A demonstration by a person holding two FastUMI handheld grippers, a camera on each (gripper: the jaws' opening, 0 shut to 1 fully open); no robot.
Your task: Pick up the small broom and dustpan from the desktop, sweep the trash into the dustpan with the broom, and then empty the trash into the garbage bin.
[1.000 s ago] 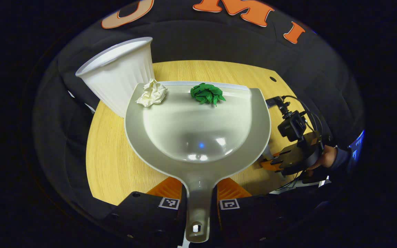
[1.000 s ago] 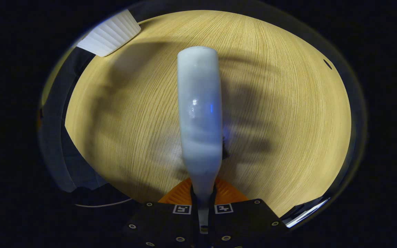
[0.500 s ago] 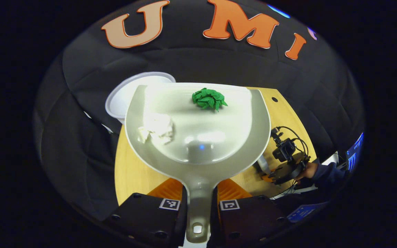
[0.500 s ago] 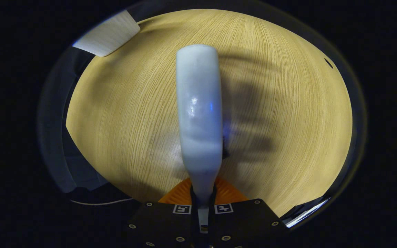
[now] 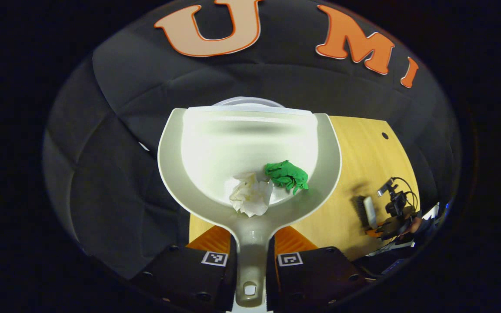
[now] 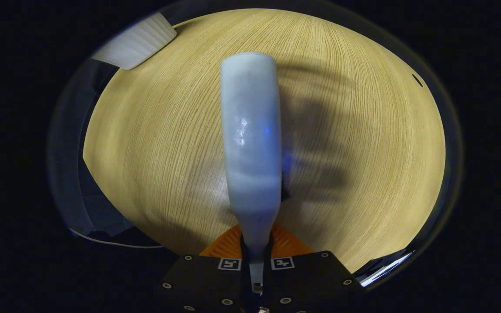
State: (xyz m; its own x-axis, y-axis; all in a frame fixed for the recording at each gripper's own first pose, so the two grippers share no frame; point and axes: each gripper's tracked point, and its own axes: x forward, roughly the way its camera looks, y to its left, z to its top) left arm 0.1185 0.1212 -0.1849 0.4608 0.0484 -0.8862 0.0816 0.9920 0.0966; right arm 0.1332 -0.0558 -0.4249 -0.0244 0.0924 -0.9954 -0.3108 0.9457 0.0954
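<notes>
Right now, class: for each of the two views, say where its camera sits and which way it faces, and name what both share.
Left gripper view: rides the left gripper, facing the booth wall across the held dustpan; the right gripper shows far off.
Right gripper view: rides the right gripper, facing down along the broom at the table.
Shared: table, broom, garbage bin.

Each hand-held gripper [image 5: 250,261] [image 6: 255,261] has a dark body with screws at 6 o'clock and two square black-and-white markers.
</notes>
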